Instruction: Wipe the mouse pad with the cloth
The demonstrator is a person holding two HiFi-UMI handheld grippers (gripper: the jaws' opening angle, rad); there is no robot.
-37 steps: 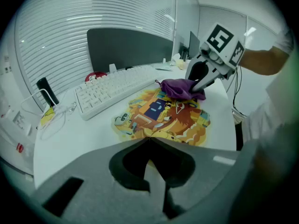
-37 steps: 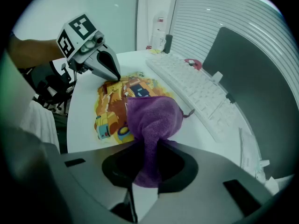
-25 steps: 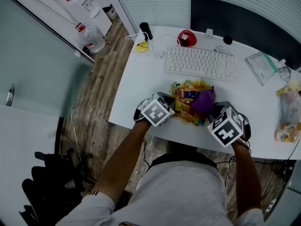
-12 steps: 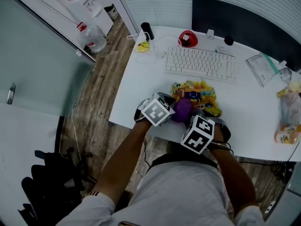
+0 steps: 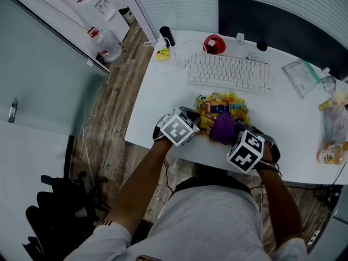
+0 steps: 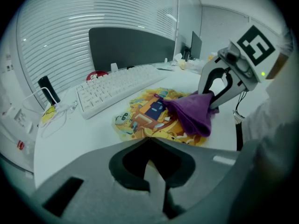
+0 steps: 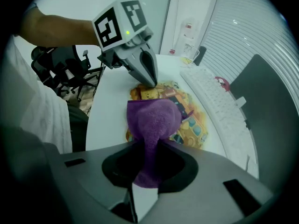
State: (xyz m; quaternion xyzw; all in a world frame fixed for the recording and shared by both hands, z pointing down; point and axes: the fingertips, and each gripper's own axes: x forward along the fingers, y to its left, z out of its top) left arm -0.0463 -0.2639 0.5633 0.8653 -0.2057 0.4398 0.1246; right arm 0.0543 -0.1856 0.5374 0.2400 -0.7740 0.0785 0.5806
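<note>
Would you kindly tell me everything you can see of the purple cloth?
The purple cloth looks like soft, fuzzy microfibre, bunched up rather than spread flat. One end is pinched between the jaws of the right hand-held gripper. The rest drapes forward in a rounded wad that rests on the colourful printed mouse pad, covering part of its near side.

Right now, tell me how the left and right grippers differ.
The left gripper is shut on nothing, tips at the mouse pad's edge; the right gripper is shut on the purple cloth. The left gripper meets the pad directly; the right gripper only through the cloth. Both are shut.
</note>
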